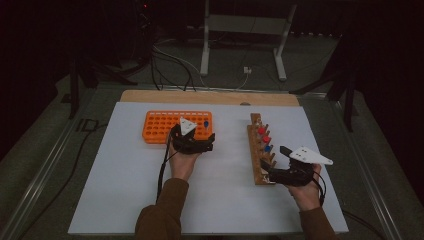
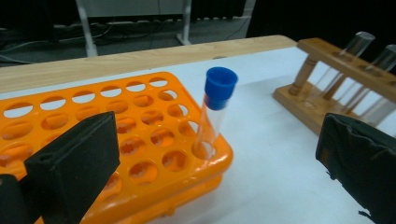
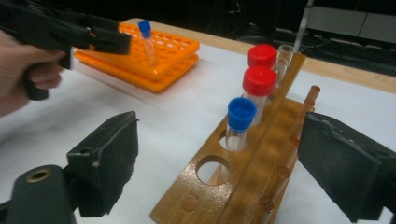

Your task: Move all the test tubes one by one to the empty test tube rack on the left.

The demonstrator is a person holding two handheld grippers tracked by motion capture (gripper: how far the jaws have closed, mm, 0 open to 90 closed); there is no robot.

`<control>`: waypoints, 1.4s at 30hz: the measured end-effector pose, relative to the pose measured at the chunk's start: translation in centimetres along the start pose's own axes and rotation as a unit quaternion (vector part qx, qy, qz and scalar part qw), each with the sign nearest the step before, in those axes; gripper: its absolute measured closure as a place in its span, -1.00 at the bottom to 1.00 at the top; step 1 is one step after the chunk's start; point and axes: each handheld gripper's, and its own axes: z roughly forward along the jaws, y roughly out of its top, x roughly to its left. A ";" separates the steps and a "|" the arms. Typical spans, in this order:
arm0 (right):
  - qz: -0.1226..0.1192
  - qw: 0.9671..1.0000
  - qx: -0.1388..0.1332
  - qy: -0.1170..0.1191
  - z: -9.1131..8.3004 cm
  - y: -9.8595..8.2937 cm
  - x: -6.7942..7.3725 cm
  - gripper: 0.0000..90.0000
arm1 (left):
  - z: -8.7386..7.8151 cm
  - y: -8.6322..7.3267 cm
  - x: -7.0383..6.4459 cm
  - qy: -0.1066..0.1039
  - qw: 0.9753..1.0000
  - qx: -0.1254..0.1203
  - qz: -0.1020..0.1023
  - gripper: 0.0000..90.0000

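An orange tube rack [image 1: 165,127] lies at the back left of the white board. One clear tube with a blue cap [image 2: 215,107] stands in its near corner hole [image 1: 206,123]. My left gripper [image 1: 196,136] is open just short of that tube, its jaws [image 2: 217,163] wide on either side and not touching it. A wooden rack [image 1: 257,155] holds two red-capped tubes [image 3: 259,86] and a blue-capped tube [image 3: 240,121]. My right gripper [image 1: 274,160] is open, its jaws [image 3: 229,163] straddling the wooden rack's near end.
The white board [image 1: 125,180] lies on a wooden tabletop [image 1: 150,96]. A metal stand's legs [image 1: 205,55] and cables lie on the floor behind. Uncapped tubes [image 2: 355,49] lean in the wooden rack's far end. The near hole [image 3: 212,170] of the wooden rack holds nothing.
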 end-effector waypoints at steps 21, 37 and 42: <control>-0.011 0.999 0.050 -0.015 3.5 -0.3 -0.8 0.59 | -5.2 -1.5 0.0 -0.020 1.000 -0.015 -0.015 -0.99; 0.002 0.999 0.046 -0.020 4.1 -0.1 -1.0 0.63 | -6.7 -2.0 -0.8 -0.032 0.999 -0.017 -0.004 -0.99; -0.003 0.999 0.045 -0.022 4.3 -0.1 -0.8 0.68 | -6.9 -2.3 -1.0 -0.037 0.999 -0.014 -0.002 -0.99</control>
